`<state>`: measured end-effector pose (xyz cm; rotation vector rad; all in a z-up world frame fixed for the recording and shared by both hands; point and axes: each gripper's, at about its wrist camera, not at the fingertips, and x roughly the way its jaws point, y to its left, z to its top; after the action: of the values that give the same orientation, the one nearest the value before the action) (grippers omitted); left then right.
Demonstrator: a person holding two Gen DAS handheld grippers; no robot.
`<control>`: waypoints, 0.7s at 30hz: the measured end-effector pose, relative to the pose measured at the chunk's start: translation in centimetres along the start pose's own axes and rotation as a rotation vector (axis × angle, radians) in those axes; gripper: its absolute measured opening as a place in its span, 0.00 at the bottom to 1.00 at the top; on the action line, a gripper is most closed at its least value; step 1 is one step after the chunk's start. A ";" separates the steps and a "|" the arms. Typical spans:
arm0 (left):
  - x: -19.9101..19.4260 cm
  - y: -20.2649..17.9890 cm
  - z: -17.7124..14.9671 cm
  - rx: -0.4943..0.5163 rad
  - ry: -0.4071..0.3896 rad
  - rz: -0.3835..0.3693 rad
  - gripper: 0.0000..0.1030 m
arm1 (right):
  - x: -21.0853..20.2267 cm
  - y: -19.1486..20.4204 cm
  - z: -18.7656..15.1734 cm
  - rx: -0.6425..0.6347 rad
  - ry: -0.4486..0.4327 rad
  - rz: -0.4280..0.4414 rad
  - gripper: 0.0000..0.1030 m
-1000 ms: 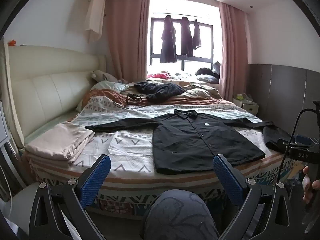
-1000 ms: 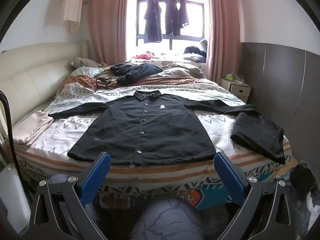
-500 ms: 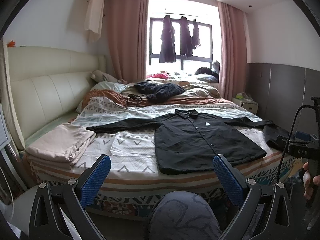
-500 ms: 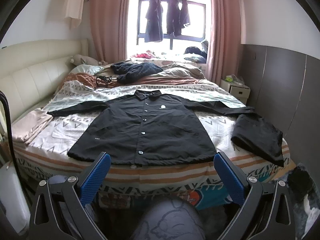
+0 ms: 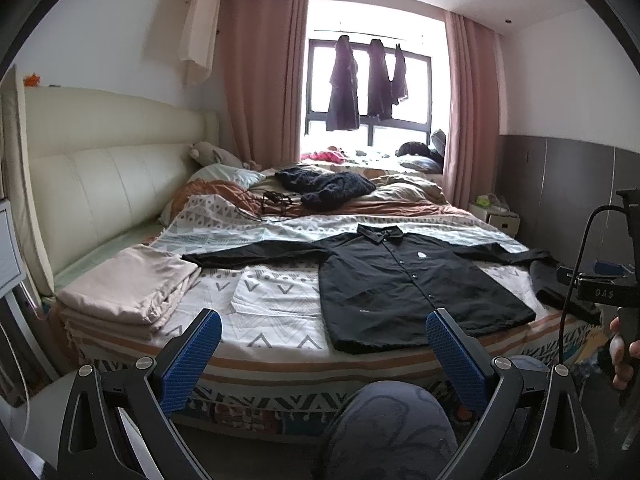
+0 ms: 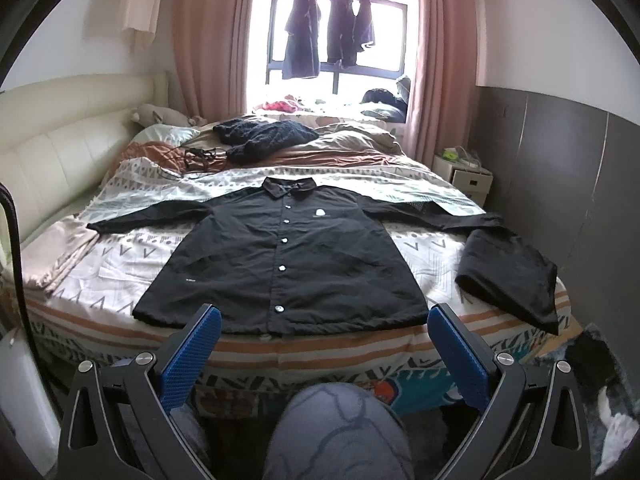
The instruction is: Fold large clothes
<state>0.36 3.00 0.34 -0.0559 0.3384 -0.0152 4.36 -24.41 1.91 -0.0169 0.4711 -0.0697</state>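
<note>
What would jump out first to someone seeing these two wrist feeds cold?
The black button-up jacket spread flat, sleeves out, across the near part of the patterned bed. Next, a folded black garment lies at the bed's right edge, and a stack of folded beige linens sits at its left edge. Both blue-padded grippers, left and right, hang open short of the bed.
</note>
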 end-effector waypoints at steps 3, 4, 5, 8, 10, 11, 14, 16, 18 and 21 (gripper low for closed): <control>-0.1 0.5 0.1 -0.004 -0.004 0.011 1.00 | -0.3 0.1 0.5 0.005 0.001 0.007 1.00; 0.0 0.6 0.1 -0.004 -0.005 0.018 1.00 | -0.2 0.2 0.6 0.000 0.002 0.003 1.00; 0.1 0.6 0.2 -0.004 -0.005 0.022 1.00 | 0.1 0.4 0.8 0.009 0.025 0.006 1.00; 0.7 0.7 0.4 -0.010 -0.001 0.030 1.00 | 0.9 0.5 1.2 -0.004 0.046 0.011 1.00; 1.3 0.9 0.6 -0.019 0.009 0.028 1.00 | 1.6 0.4 1.7 0.005 0.064 0.018 1.00; 1.7 1.0 0.7 -0.023 0.013 0.024 1.00 | 1.9 0.5 1.8 0.006 0.074 0.019 1.00; 3.0 1.0 1.1 -0.029 0.021 0.013 1.00 | 2.8 0.5 2.3 -0.002 0.082 0.016 1.00; 4.1 1.0 1.4 -0.026 0.023 0.012 1.00 | 3.7 0.4 2.9 -0.005 0.080 0.003 1.00; 5.5 1.0 1.9 -0.024 0.027 0.015 1.00 | 4.5 0.6 3.3 -0.003 0.066 -0.006 1.00; 7.8 1.2 2.9 -0.035 0.039 0.019 1.00 | 6.5 0.8 4.4 0.010 0.072 0.010 1.00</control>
<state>8.72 4.13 0.38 -0.0872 0.3784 0.0088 12.25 -24.03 2.88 -0.0021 0.5426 -0.0626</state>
